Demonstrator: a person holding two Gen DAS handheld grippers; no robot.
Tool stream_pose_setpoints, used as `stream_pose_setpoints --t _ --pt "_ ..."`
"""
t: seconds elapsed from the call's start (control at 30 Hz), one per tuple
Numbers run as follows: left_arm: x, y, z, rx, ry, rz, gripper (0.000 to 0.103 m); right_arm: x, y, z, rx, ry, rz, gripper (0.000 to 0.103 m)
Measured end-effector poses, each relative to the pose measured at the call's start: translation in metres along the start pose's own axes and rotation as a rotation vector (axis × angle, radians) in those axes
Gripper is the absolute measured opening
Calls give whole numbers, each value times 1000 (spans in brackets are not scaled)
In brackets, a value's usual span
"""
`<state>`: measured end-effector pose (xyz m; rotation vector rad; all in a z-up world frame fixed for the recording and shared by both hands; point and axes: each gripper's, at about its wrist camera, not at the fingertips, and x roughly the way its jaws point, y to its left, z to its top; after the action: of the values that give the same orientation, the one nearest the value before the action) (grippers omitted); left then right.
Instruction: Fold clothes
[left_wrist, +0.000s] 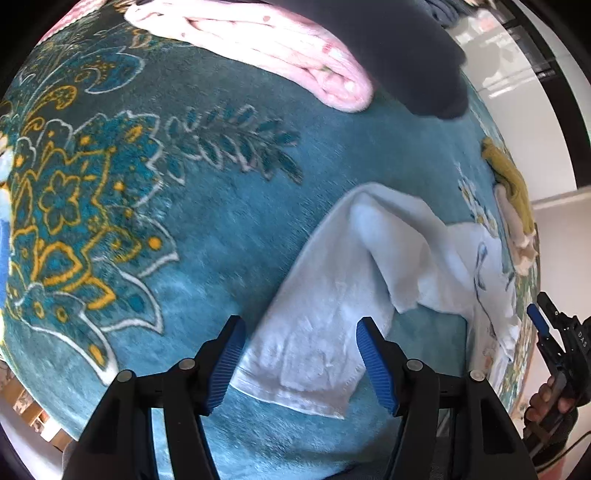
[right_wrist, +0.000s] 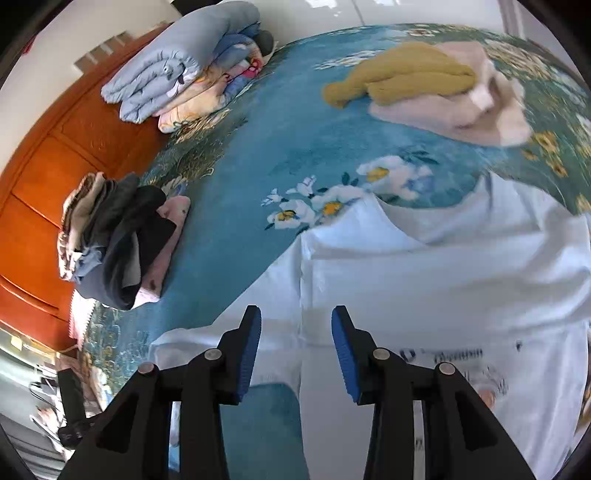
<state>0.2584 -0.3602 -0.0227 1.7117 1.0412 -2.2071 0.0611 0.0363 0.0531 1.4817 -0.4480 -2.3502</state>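
A white T-shirt (left_wrist: 332, 295) lies spread on a teal flowered blanket (left_wrist: 221, 221). In the left wrist view my left gripper (left_wrist: 301, 365) is open, its blue pads on either side of the shirt's sleeve end, just above it. In the right wrist view my right gripper (right_wrist: 295, 350) is open and empty over the white shirt (right_wrist: 443, 277), near a sleeve seam; dark print shows on the shirt's front. The right gripper also shows at the far right of the left wrist view (left_wrist: 554, 332), held by a hand.
A folded pink garment (left_wrist: 295, 48) and a dark garment (left_wrist: 406, 55) lie at the far side. A mustard garment on a pale pink one (right_wrist: 424, 85), a dark clothes pile (right_wrist: 118, 240) and folded quilts (right_wrist: 184, 62) lie around. An orange wooden cabinet (right_wrist: 44, 177) stands left.
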Motion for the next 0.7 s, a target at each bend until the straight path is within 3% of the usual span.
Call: stream_pose_setpoints --t 0.07,0.13,0.17,0.2,0.3,0.43,0.57,0.63,0.7 --pt "1 -4 -4 22 6 14 62 -5 -5 -6 28 7 7 41" --pt "3 -8 -7 47 12 52 40 -9 -10 -11 54 15 13 41" --pt "5 -9 -8 61 15 76 15 -11 -12 -13 64 19 13 41" --pt "7 -11 -9 67 26 80 4 -12 -14 -16 74 23 14 41" --pt "1 -12 -10 56 33 31 4 -18 -17 -21 100 30 36 41" --pt "-49 -27 -3 38 -34 -163 4 -35 -12 -24 51 17 66 41" --pt "-104 -72 12 117 -98 -313 4 -51 -6 -25 -2 7 115 41" --pt "-115 -104 23 146 -96 -366 4 -63 2 -27 -40 -5 191 42" --pt "-119 -131 33 161 -75 -409 4 -77 18 -29 -120 -23 268 59"
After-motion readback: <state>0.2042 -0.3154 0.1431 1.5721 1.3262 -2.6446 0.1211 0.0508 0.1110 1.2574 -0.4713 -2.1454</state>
